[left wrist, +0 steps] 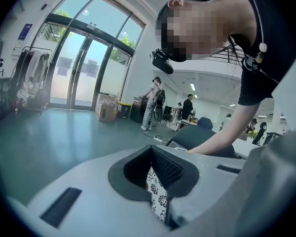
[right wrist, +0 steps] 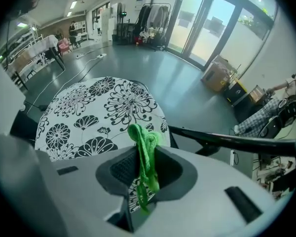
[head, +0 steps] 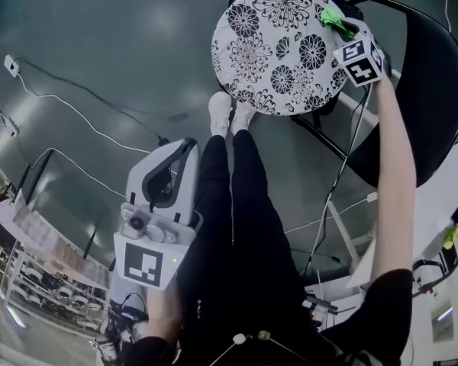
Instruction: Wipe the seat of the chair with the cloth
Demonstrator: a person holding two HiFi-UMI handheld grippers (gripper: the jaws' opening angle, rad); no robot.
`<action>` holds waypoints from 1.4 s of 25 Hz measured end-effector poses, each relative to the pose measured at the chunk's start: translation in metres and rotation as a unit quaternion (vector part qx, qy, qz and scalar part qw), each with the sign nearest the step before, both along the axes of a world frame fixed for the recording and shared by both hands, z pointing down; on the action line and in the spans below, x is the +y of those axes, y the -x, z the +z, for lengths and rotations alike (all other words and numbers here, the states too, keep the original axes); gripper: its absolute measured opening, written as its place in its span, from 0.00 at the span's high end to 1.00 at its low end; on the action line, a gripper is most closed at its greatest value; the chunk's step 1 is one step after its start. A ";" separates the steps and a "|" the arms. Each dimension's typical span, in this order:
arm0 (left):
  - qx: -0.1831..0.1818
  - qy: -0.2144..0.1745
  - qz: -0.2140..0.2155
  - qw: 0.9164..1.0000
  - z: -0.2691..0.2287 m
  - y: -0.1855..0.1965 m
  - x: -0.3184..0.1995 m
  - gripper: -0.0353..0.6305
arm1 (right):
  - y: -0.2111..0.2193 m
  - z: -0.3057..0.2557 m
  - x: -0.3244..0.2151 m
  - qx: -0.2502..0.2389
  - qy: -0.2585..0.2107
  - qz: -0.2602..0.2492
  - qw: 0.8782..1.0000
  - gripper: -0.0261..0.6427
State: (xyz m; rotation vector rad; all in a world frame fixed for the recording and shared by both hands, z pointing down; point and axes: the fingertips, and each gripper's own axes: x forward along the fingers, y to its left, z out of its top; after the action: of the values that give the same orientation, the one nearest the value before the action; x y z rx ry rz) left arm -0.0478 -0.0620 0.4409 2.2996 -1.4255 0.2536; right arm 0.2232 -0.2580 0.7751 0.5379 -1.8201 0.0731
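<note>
The chair's round seat [head: 278, 48] has a white cushion with black flowers. A crumpled green cloth [head: 336, 20] rests at the seat's right edge, and my right gripper [head: 343, 27] is shut on it. In the right gripper view the cloth [right wrist: 144, 147] hangs between the pads, with the seat [right wrist: 98, 112] just beyond and to the left. My left gripper [head: 185, 147] is held low beside the person's leg, away from the chair. Its jaws are shut with nothing in them [left wrist: 151, 154]; only a sliver of the flowered seat shows past them.
The chair's black back [head: 435, 90] curves round the seat's right side, and its frame bar [right wrist: 227, 141] crosses the right gripper view. The person's legs and white shoes [head: 229, 113] stand at the seat's near edge. Cables [head: 76, 113] trail over the grey floor at left. White furniture [head: 443, 197] stands at right.
</note>
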 end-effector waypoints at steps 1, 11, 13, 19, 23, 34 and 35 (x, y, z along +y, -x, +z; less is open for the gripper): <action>0.000 -0.001 -0.001 1.000 -0.001 -0.001 -0.001 0.94 | -0.001 0.002 0.007 -0.001 0.001 0.001 1.000 0.83; 0.003 -0.006 -0.005 1.000 -0.007 -0.008 -0.005 0.94 | -0.003 0.025 0.131 -0.015 0.067 -0.032 0.997 0.83; 0.003 -0.009 -0.004 1.000 -0.009 -0.010 -0.005 0.94 | -0.001 0.025 0.151 -0.026 0.084 -0.031 0.996 0.83; 0.003 -0.017 0.002 1.000 -0.016 -0.013 -0.006 0.94 | 0.007 0.024 0.196 -0.029 0.136 -0.079 0.987 0.83; 0.002 -0.020 0.004 1.000 -0.021 -0.013 -0.005 0.94 | 0.009 0.024 0.232 -0.018 0.208 -0.137 0.968 0.83; -0.007 -0.032 0.018 0.999 -0.043 -0.006 0.001 0.94 | 0.081 -0.074 0.215 -0.176 0.163 -0.015 0.971 0.83; -0.002 -0.036 0.020 0.999 -0.050 -0.007 0.000 0.94 | 0.092 -0.101 0.209 -0.222 0.145 0.024 0.964 0.83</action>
State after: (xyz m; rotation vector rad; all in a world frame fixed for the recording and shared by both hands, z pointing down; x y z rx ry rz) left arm -0.0412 -0.0621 0.3912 2.3885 -1.4148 0.2227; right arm 0.1309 -0.0489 0.6737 0.3732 -2.1817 0.5220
